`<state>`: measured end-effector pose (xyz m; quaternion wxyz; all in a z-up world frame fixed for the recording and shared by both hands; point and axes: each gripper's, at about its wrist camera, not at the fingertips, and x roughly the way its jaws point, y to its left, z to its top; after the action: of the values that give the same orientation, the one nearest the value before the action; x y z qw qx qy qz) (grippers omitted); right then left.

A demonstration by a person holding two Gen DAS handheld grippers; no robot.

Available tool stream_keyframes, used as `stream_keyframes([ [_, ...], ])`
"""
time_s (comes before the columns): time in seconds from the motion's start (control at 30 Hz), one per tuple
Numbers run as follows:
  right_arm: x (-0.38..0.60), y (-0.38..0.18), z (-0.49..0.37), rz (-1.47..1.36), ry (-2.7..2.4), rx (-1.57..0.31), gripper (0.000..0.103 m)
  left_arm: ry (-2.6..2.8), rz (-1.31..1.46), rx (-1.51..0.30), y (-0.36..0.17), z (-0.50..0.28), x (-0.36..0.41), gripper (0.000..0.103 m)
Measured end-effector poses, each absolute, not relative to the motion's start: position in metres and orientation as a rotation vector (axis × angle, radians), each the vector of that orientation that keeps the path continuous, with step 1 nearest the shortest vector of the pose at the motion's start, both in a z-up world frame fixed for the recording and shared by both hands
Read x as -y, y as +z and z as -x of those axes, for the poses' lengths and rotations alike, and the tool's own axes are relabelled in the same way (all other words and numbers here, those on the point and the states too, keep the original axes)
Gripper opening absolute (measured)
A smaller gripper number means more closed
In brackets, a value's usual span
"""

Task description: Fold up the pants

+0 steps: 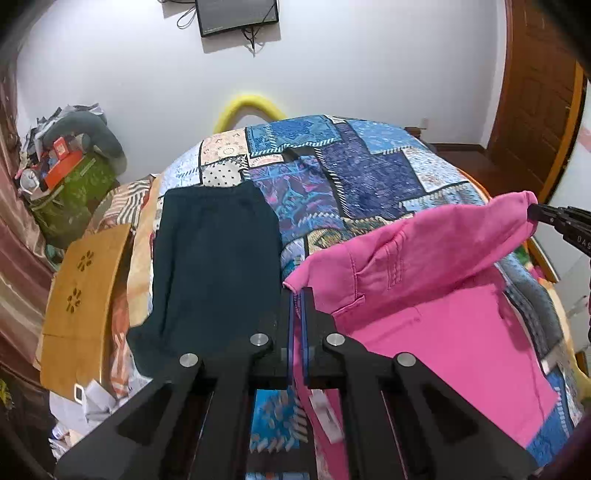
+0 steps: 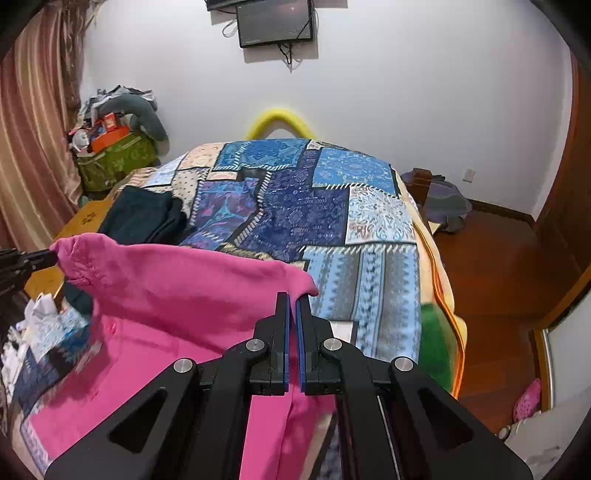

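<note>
I've got the pink pants [image 1: 424,266] pinched at both ends of one edge, and that edge is up off the bed [image 1: 369,177]. My left gripper [image 1: 297,295] is clamped tight on one corner of the pink cloth, blue pads squeezed together with the fabric between them. Out at the right rim of the left wrist view, my right gripper [image 1: 535,212] bites the other corner, so the pink edge stretches between the two as a sagging band.

From the right wrist camera the same story: the right gripper [image 2: 293,299] is closed on a fold of pink, its pads nearly meeting on the cloth, and the left gripper [image 2: 48,258] pokes in from the left edge, holding the far corner there. The rest of the pants hangs down from the lifted edge and spreads flat over the near part of the patchwork bedspread [image 2: 295,214], toward me.

A dark folded garment [image 1: 218,254] lies flat along the left edge of the bed, just beside the pink cloth but not under it as far as I can tell. Past that edge sits a wooden board with flower-shaped cutouts [image 1: 85,291]. In the far left corner of the room there's a green bag piled with clutter [image 2: 114,158], a yellow arch [image 2: 280,118] peeks over the far end of the bed, and a screen [image 2: 275,22] hangs on the white wall.
</note>
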<state>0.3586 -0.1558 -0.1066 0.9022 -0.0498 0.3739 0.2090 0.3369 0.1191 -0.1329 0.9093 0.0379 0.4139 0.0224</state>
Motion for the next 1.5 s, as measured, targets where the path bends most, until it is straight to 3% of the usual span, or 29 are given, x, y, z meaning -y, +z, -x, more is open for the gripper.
stream_keyframes([
  [0.5,0.177,-0.128,-0.277,0.156,0.455,-0.818,0.003,-0.052,-0.046,-0.911,-0.156,-0.241,-0.097,0.003],
  [0.97,0.186,-0.189,-0.233,0.240,0.439,-0.928,0.003,-0.086,-0.068,-1.025,-0.195,-0.214,-0.091,0.004],
  [1.17,0.195,-0.191,-0.223,0.251,0.416,-0.935,0.007,-0.066,-0.091,-1.010,-0.189,-0.205,-0.092,0.006],
  [1.23,0.195,-0.183,-0.221,0.253,0.420,-0.928,0.011,-0.055,-0.108,-0.999,-0.184,-0.204,-0.091,0.015],
  [1.33,0.188,-0.173,-0.216,0.250,0.454,-0.898,0.026,-0.040,-0.135,-0.967,-0.176,-0.203,-0.087,0.046],
  [1.37,0.183,-0.170,-0.214,0.250,0.471,-0.889,0.035,-0.038,-0.144,-0.954,-0.173,-0.203,-0.085,0.055],
  [1.47,0.165,-0.168,-0.212,0.266,0.522,-0.880,0.064,-0.048,-0.152,-0.937,-0.168,-0.205,-0.077,0.068],
  [1.5,0.156,-0.170,-0.211,0.282,0.544,-0.882,0.068,-0.054,-0.149,-0.938,-0.168,-0.206,-0.074,0.070],
])
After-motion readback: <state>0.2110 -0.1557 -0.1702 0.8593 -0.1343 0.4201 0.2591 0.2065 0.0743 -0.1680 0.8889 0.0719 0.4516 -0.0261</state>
